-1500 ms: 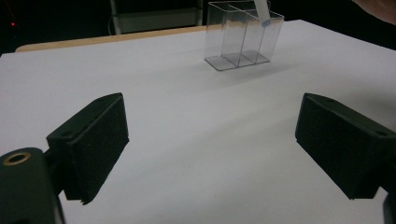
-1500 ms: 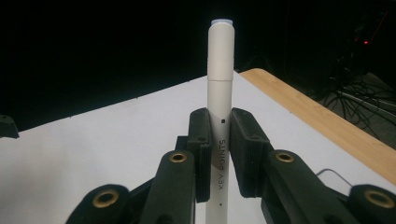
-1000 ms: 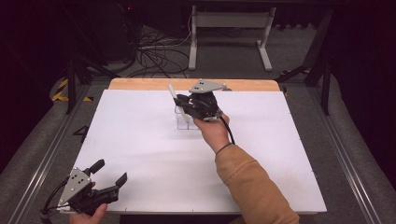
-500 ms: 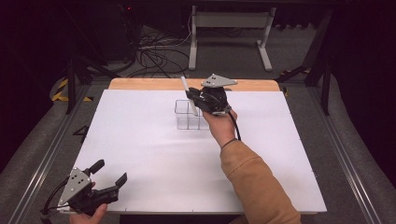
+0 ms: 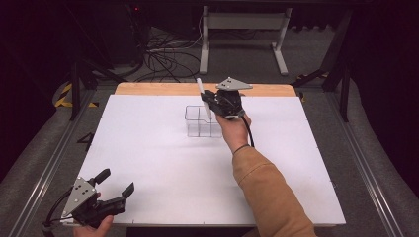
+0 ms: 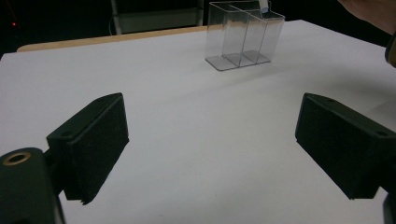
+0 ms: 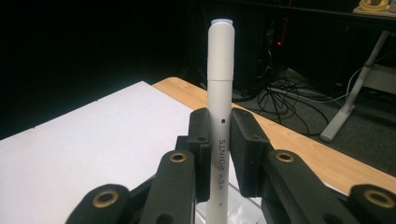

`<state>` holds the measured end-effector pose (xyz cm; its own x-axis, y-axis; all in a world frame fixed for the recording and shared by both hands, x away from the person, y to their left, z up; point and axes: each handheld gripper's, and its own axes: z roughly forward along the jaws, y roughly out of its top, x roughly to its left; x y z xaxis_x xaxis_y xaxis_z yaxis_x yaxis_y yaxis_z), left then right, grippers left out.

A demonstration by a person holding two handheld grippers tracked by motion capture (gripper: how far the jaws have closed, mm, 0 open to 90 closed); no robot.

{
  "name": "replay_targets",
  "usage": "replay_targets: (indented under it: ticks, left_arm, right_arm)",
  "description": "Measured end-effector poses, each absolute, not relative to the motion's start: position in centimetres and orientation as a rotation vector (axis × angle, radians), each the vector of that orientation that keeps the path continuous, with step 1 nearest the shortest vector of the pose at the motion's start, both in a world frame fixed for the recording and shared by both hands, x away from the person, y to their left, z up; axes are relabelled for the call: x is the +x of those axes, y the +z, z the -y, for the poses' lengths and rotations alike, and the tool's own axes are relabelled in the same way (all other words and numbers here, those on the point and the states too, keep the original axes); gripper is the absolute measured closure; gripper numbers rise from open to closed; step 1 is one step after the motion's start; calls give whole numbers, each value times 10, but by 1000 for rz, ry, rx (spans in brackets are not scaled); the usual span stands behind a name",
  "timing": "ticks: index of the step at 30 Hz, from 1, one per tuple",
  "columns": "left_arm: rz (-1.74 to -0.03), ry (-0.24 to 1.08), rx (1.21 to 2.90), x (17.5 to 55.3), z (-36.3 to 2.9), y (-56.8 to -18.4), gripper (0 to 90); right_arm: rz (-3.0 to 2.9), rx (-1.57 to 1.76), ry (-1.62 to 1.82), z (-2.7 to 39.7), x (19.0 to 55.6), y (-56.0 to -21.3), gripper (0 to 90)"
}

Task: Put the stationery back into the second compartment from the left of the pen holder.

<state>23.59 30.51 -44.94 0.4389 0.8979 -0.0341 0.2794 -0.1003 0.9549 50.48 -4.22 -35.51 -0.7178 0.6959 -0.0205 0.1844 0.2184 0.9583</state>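
A white marker pen [image 7: 219, 93] stands upright between the black pads of my right gripper [image 7: 219, 154], which is shut on it. In the high view that right gripper [image 5: 210, 106] hovers at the right end of a clear plastic divided holder [image 5: 200, 123], with the marker pen [image 5: 201, 91] tilted slightly and its lower end over the holder's right compartment. My left gripper [image 5: 116, 185] rests near the table's front left corner, open, nothing between its jaws. In the left gripper view the clear holder [image 6: 243, 37] stands far ahead, with the marker's tip [image 6: 264, 7] just above its rim.
The white table top [image 5: 163, 163] has a wooden strip [image 5: 158, 89] along its far edge. Behind the table lie cables [image 5: 163, 49] and a grey stand's base [image 5: 242, 29] on the dark floor. A brown sleeve [image 5: 267, 197] reaches across the right middle of the table.
My right gripper has carried the marker to the right and a little down, from over the holder's middle to its right end. The left gripper has stayed still.
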Motion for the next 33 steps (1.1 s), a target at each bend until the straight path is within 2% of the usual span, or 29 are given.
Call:
replay_targets:
  ticks: [23,24,26,29,33]
  left_arm:
    - [-1045,729,1624,236,-304,-449,103]
    - [-1045,727,1627,236,-304,-449,103]
    - [-1045,730,1625,236,-304,-449,103]
    - [-1047,728,1623,236,-304,-450,103]
    - [-1046,728,1624,236,-304,-449,103]
  right_arm:
    - [-2103,839,1470,36,512,-375,783]
    - [-2109,841,1466,37,512,-376,749]
    - [-2100,839,1488,39,512,-376,577]
    - [-2088,842,1506,44,511,-373,447]
    - [-2086,836,1513,51,509,-369,327]
